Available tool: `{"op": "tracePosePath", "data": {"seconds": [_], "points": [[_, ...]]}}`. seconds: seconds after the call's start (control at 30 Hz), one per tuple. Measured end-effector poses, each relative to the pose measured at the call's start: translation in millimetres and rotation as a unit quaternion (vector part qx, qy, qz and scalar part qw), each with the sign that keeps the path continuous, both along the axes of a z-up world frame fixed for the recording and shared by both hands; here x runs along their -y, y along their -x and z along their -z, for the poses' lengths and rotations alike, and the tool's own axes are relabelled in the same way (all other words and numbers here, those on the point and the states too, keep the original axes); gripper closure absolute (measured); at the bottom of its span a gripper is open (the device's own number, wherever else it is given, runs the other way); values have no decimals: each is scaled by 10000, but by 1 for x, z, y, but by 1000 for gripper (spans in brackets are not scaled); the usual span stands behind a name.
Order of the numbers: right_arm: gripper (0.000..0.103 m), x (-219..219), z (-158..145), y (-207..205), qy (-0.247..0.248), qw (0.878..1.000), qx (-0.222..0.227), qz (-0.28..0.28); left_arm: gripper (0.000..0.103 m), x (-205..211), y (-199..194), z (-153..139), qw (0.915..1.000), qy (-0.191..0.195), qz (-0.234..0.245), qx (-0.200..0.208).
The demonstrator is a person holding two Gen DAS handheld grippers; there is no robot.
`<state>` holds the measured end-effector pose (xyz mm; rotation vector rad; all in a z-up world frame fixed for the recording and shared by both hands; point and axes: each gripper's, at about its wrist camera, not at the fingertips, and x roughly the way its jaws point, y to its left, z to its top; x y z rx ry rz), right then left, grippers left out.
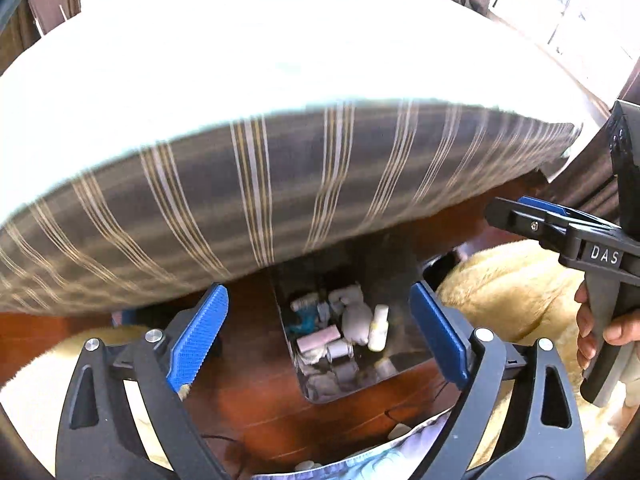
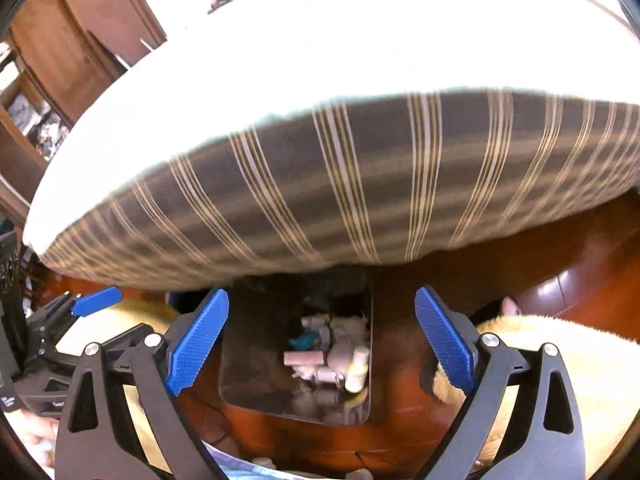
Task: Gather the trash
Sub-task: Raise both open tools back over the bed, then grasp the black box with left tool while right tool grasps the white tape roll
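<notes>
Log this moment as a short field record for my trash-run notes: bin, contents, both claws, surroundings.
bin: dark trash bin standing open on the wood floor, partly under the edge of the striped mattress
contents: white bottle, pink tube, crumpled white tissue, something teal, more small items too blurred to name
left claw: open, empty, above the bin
right claw: open, empty, above the bin
surroundings: cream fluffy rug beside the bin
</notes>
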<state>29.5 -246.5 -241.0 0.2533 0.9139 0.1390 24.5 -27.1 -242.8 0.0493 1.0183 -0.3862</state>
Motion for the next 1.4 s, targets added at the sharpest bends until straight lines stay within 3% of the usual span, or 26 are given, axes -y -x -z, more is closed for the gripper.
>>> {"op": "tracePosePath", "data": {"seconds": [0.3, 0.43, 0.67, 1.07, 1.4], "points": [[5, 11, -89, -17, 227, 9957, 890, 83, 15, -7, -20, -81, 9976, 367, 23, 592], [3, 16, -113, -46, 394, 9935, 1061, 127, 11, -7, -47, -106, 9960, 266, -36, 853], [3, 16, -134, -106, 519, 9925, 1102, 49, 8, 3, -107, -118, 9955, 150, 13, 933], [3, 19, -143, -206, 706, 9932, 900, 200, 8, 38, -216, -127, 9950, -161, 75, 983], [3, 41, -146, -256, 693, 9931, 801, 505, 8, 64, -287, -113, 9969, -193, 48, 755]]}}
